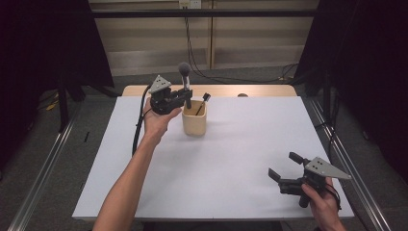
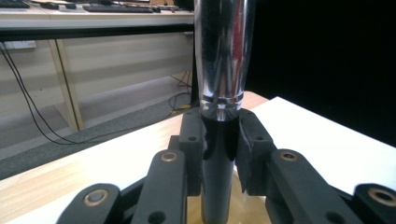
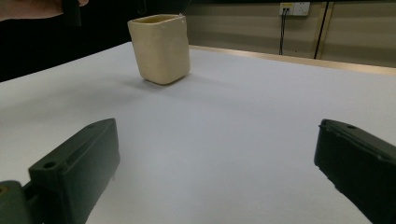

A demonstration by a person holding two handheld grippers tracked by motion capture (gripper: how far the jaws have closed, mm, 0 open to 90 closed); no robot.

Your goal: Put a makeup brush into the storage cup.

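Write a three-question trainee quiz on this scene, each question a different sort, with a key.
1. True or false: the left tongs are shut on the brush.
2. Multiple choice: the brush's lower end is A) flat on the table, B) over the cup, C) in the right tongs.
3. Fill in: the right tongs' jaws stand ____ with nothing between them.

Key: 1 true; 2 B; 3 open.
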